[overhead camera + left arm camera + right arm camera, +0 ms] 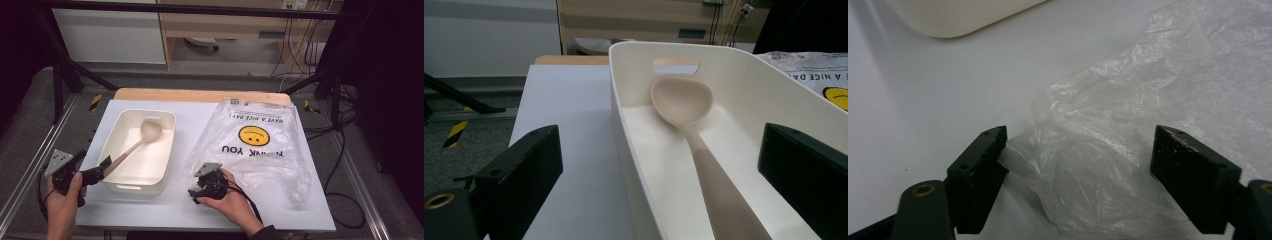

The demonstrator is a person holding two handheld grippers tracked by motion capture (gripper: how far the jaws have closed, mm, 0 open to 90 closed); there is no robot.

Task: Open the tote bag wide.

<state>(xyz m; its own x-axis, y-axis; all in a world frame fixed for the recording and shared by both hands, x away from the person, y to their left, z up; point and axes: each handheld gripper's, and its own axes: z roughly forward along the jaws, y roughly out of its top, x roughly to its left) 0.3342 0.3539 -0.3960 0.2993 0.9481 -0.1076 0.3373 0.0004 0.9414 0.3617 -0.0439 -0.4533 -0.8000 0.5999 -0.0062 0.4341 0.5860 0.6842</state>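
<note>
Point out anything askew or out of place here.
Nothing damaged or spilled. The spoon lies diagonally in the bin, handle overhanging the rim, and the plastic bag is crumpled.

A thin, clear plastic bag (255, 145) printed with a yellow smiley face looks glossy and heavily crinkled, its film catching light in fine creases in the right gripper view (1128, 150). A cream rectangular plastic tub (122, 172) has smooth, softly satin walls. Inside it, a beige spoon (704, 150) of matt, rubbery-looking silicone or plastic shows a smooth, dull bowl and handle. The white tabletop sheet (165, 205) appears smooth and matt, laid over a pale wooden board (150, 95) with a plain sanded look. The right gripper (1078, 175) has matt black plastic jaws, one pad ribbed and scuffed
</note>
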